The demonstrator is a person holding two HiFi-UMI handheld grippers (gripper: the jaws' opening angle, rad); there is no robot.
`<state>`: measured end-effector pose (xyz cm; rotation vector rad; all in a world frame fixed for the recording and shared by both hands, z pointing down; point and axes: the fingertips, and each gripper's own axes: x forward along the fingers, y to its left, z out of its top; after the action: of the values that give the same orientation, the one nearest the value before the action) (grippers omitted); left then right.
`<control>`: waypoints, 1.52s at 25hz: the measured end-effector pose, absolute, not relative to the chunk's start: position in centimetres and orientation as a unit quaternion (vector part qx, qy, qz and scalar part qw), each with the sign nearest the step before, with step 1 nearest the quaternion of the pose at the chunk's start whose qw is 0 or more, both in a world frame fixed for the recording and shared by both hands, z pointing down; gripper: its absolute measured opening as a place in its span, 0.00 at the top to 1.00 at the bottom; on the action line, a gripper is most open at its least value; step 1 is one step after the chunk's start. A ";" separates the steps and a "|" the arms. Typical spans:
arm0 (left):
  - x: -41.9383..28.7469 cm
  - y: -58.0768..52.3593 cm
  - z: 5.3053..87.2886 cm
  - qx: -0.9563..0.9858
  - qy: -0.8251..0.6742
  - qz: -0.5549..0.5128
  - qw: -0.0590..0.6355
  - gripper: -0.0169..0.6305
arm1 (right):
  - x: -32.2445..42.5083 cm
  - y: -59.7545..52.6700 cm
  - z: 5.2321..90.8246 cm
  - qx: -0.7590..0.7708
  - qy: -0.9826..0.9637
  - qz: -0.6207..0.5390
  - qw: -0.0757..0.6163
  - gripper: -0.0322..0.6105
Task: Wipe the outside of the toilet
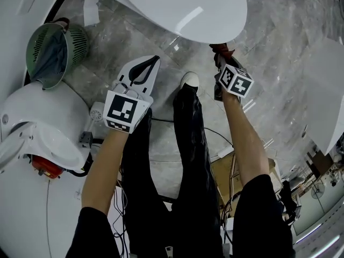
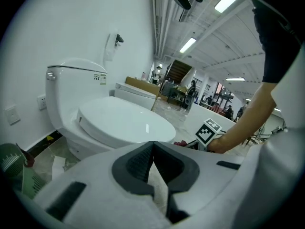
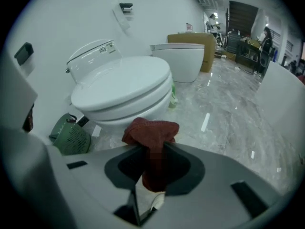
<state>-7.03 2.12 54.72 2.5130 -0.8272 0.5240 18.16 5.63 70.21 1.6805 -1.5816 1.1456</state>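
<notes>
The white toilet [image 1: 188, 9] has its lid down and fills the top of the head view. It also shows in the left gripper view [image 2: 119, 120] and the right gripper view [image 3: 121, 87]. My right gripper [image 1: 219, 51] is shut on a dark red cloth [image 3: 152, 130], which hangs just off the toilet's front rim. The cloth [image 1: 221, 48] is bunched at the jaw tips. My left gripper [image 1: 153, 62] hovers over the floor to the left of the bowl. Its jaws [image 2: 152, 147] are shut on nothing.
A green mesh bin [image 1: 54, 52] stands left of the toilet, near the wall. A second white fixture [image 1: 43, 128] with a red part is at lower left. The person's leg and white shoe [image 1: 189, 81] stand between the grippers. Cables lie on the marble floor [image 1: 279, 79].
</notes>
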 end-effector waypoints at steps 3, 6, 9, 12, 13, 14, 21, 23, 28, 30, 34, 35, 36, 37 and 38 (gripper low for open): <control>-10.3 1.4 54.6 0.905 -0.312 0.188 0.218 0.97 | 14.3 7.0 70.6 0.621 -0.590 0.434 0.280 0.80; -14.5 0.8 54.6 0.899 -0.331 0.188 0.218 0.97 | 8.7 7.3 70.7 0.607 -0.605 0.442 0.266 0.80; -18.9 0.5 54.7 0.889 -0.356 0.185 0.221 0.97 | 2.3 6.3 70.6 0.571 -0.640 0.440 0.265 0.80; -23.8 0.3 55.2 0.878 -0.380 0.180 0.226 0.97 | -4.1 4.4 70.6 0.541 -0.671 0.430 0.269 0.80; -25.4 0.2 55.4 0.874 -0.390 0.179 0.228 0.97 | -6.0 3.6 70.6 0.534 -0.679 0.425 0.270 0.80; -26.9 0.1 55.7 0.870 -0.399 0.177 0.231 0.97 | -7.7 2.8 70.7 0.528 -0.687 0.419 0.271 0.80; -35.5 -0.7 57.4 0.850 -0.440 0.167 0.237 0.97 | -14.6 -4.1 71.4 0.547 -0.686 0.415 0.242 0.80; -37.4 -0.3 57.9 0.846 -0.444 0.168 0.243 0.97 | -15.3 -5.5 71.7 0.561 -0.677 0.414 0.236 0.80; -40.6 -1.2 58.9 0.843 -0.450 0.165 0.245 0.97 | -16.4 -10.3 72.4 0.590 -0.663 0.408 0.215 0.80; -41.5 -1.6 59.2 0.844 -0.449 0.163 0.243 0.97 | -17.0 -11.6 73.0 0.602 -0.653 0.413 0.200 0.81; -42.1 -2.3 59.2 0.850 -0.442 0.157 0.240 0.97 | -17.3 -12.9 73.7 0.626 -0.628 0.435 0.158 0.82; -42.2 -2.4 59.2 0.852 -0.439 0.158 0.239 0.97 | -17.1 -13.0 73.9 0.633 -0.620 0.439 0.150 0.82; -42.4 -2.5 59.3 0.852 -0.437 0.159 0.239 0.97 | -16.9 -13.2 74.1 0.638 -0.613 0.443 0.143 0.83; -42.4 -2.5 59.5 0.852 -0.437 0.161 0.240 0.97 | -16.7 -13.3 74.3 0.641 -0.609 0.446 0.137 0.83; -42.3 -2.4 59.6 0.852 -0.435 0.162 0.242 0.97 | -16.5 -13.2 74.4 0.642 -0.608 0.448 0.134 0.83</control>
<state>-42.30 -2.45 59.60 2.3298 -1.1903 0.4438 -16.52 -13.22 74.38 1.8600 -1.7616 1.2981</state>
